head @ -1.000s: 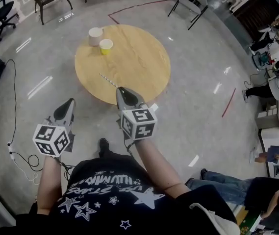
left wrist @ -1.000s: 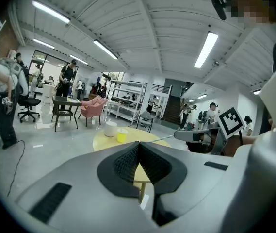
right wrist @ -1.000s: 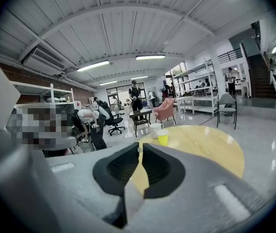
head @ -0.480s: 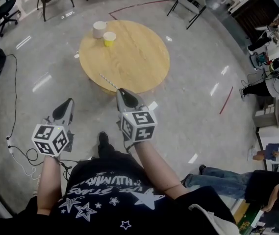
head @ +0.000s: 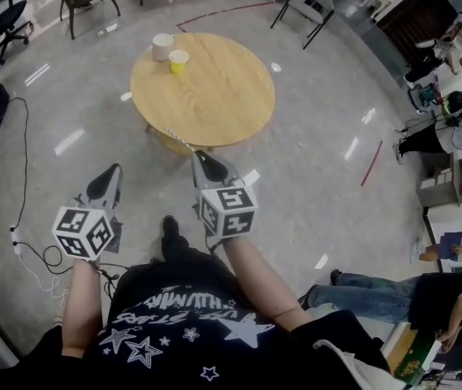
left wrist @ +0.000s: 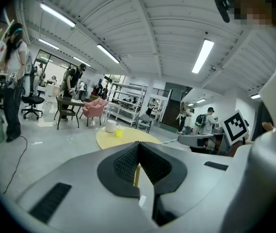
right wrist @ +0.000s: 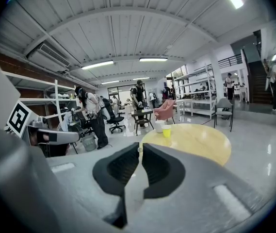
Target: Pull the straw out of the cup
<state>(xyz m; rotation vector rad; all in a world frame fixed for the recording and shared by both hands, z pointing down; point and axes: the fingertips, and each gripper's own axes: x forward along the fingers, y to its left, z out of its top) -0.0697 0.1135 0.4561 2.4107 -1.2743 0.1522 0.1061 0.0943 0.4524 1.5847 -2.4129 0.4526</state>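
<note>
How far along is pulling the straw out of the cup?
Done: the straw is out. Neither the yellow cup nor the white cup on the round table holds it.
In hand: the right hand-held gripper is shut on one end of the straw, which sticks out toward the table's near edge. The left hand-held gripper is shut and empty.
Left: nothing of the pull itself, perhaps only setting the straw down.

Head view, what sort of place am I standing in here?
Probably an open workshop or lab hall: a glossy grey floor marked with red tape lines, white metal shelving racks, and black wheeled office chairs.
</note>
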